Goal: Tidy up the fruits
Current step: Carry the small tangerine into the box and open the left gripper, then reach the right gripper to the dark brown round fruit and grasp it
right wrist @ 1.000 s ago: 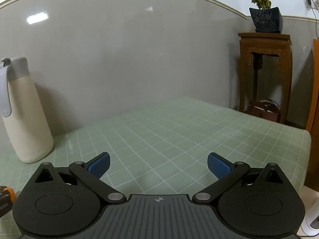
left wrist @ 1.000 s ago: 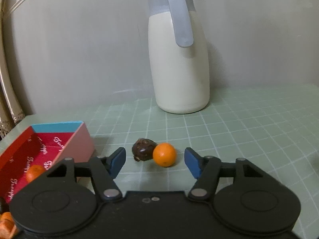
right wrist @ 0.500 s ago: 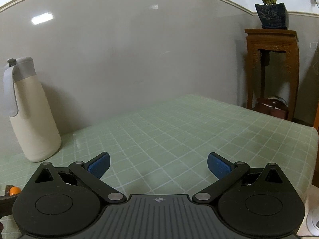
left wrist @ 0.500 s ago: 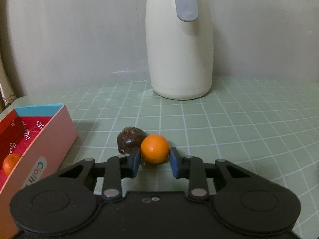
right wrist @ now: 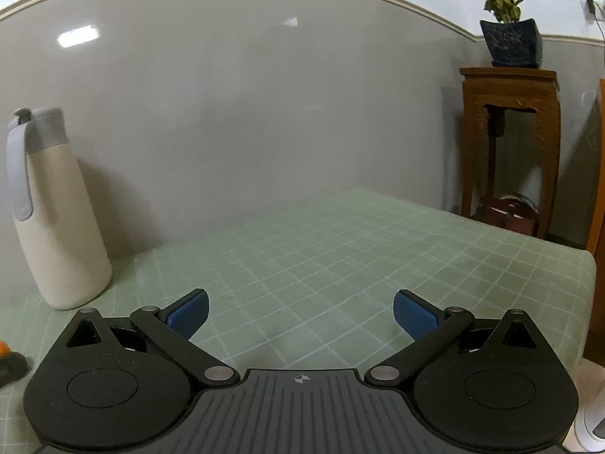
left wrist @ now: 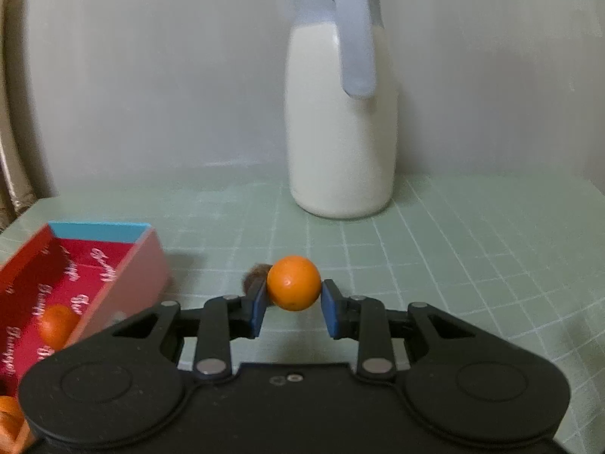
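Peeking out behind the left claw's blue pad, a dark brown fruit (left wrist: pixel 252 279) is mostly hidden & blurred; can't tell what kind. Bottom-left corner of left wrist view cuts off an orange object (left wrist: pixel 11 422), unclear what it is. Red box (left wrist: pixel 145 265) w/ white script lettering inside & a light-blue end wall is partly covered by the claw body; one small orange fruit (left wrist: pixel 56 326) lies in it, soft-focus. In the right wrist view, an orange sliver & dark shape at the left edge are too cropped to read.

Small orange (left wrist: pixel 293 283): round, smooth, glossy w/ a tiny highlight, sitting above the green grid-pattern surface (left wrist: pixel 472 257), just right of the box.

Left claw (left wrist: pixel 293 308) is nearly closed, both pads pressing the orange's sides, tilted a bit downward. Right claw (right wrist: pixel 301 312) is spread wide w/ nothing between its pads, over bare surface. Cream thermos jug (left wrist: pixel 340 121) w/ grey lid stands upright at the wall.
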